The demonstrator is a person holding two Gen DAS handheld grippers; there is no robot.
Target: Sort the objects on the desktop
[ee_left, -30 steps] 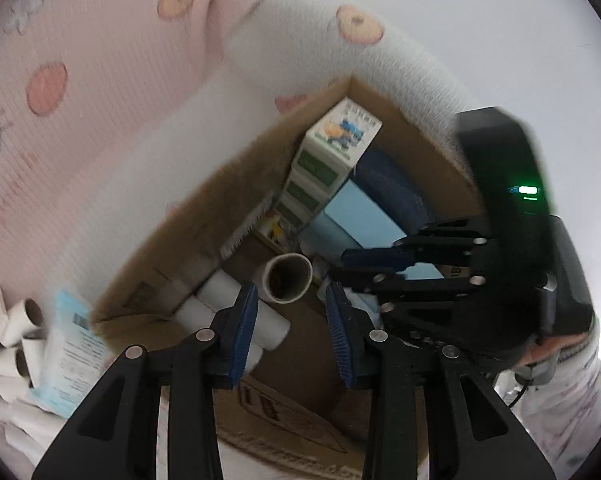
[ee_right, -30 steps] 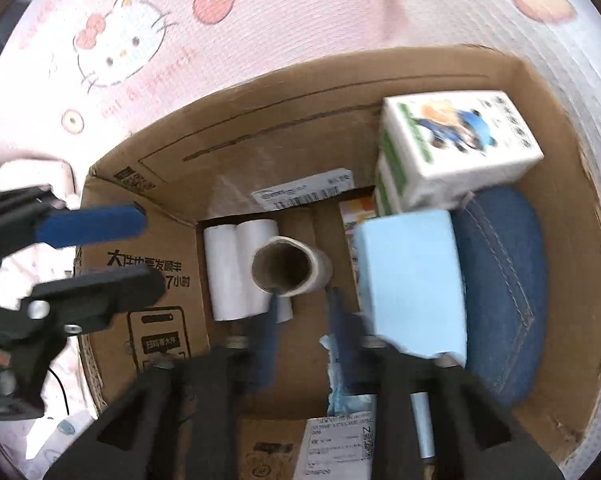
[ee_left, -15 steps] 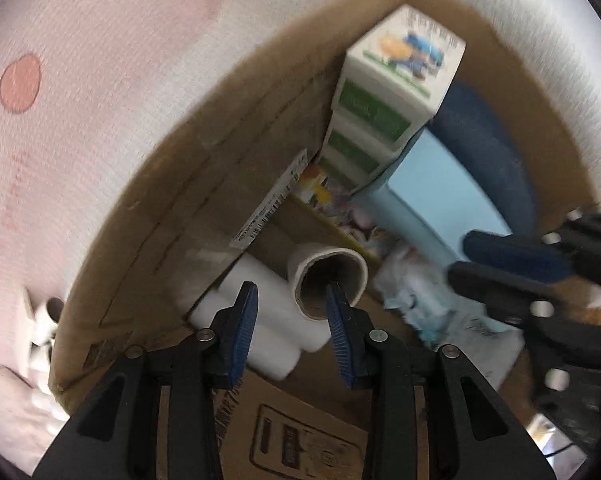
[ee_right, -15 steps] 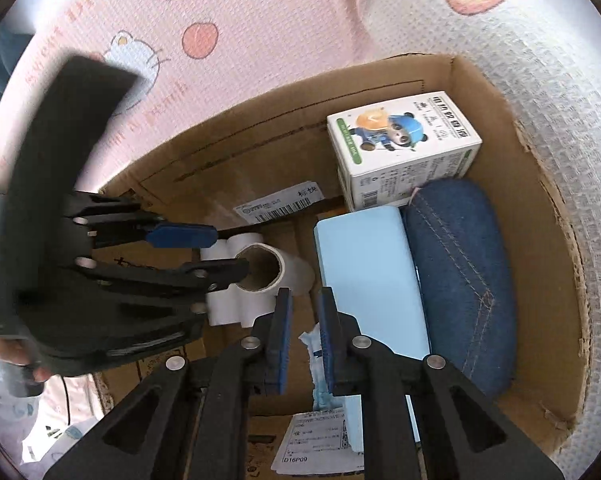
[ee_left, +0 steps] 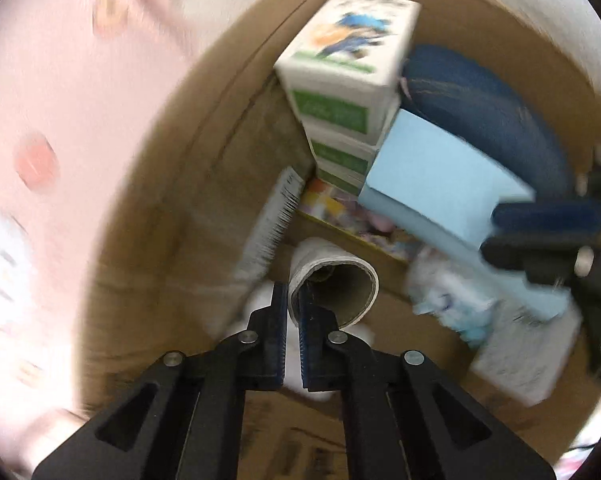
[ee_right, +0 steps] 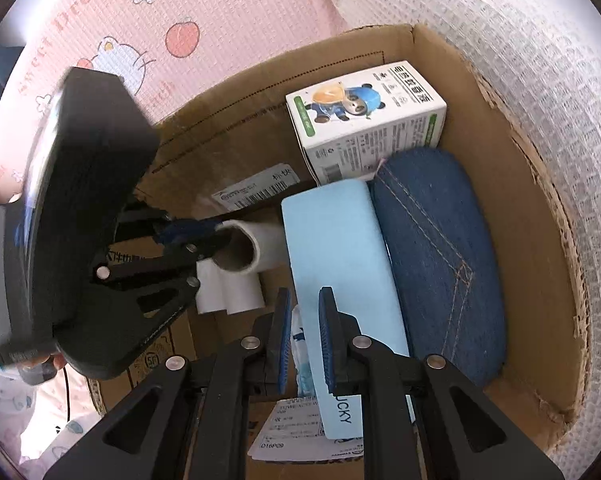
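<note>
**A:** Inside the cardboard box (ee_right: 512,184), what was the left gripper (ee_left: 293,322) doing?

**B:** It had reached down to the cardboard tube (ee_left: 340,280) lying on the white rolls (ee_right: 228,290) near the box's left wall. Its tongs were clamped on the tube's wall, one finger outside and one inside the open end. Pinching the rim seems the sensible grip, since the whole tube looked too wide to take easily in that crowded corner.

**A:** And the right gripper (ee_right: 304,338)?

**B:** It hovered over the box's near edge. Its tongs stood a little apart with nothing held; a crumpled blue-and-white wrapper (ee_right: 300,354) only showed through the gap, lower down.

**A:** What else did the box hold?

**B:** Against the far wall, stacked white cartons (ee_right: 364,132) with a cartoon panda on top. Along the right wall lay a denim case (ee_right: 440,264), and just beside it, toward the middle of the box, a pale blue box (ee_right: 336,280). A shipping label (ee_right: 256,192) was stuck on the far wall, and a printed slip (ee_right: 288,436) lay near the front edge.

**A:** Why so tightly packed?

**B:** I'd judge things were grouped by kind, tubes with the rolls, so the clamped tube either belonged on that pile or was being adjusted there.
</note>
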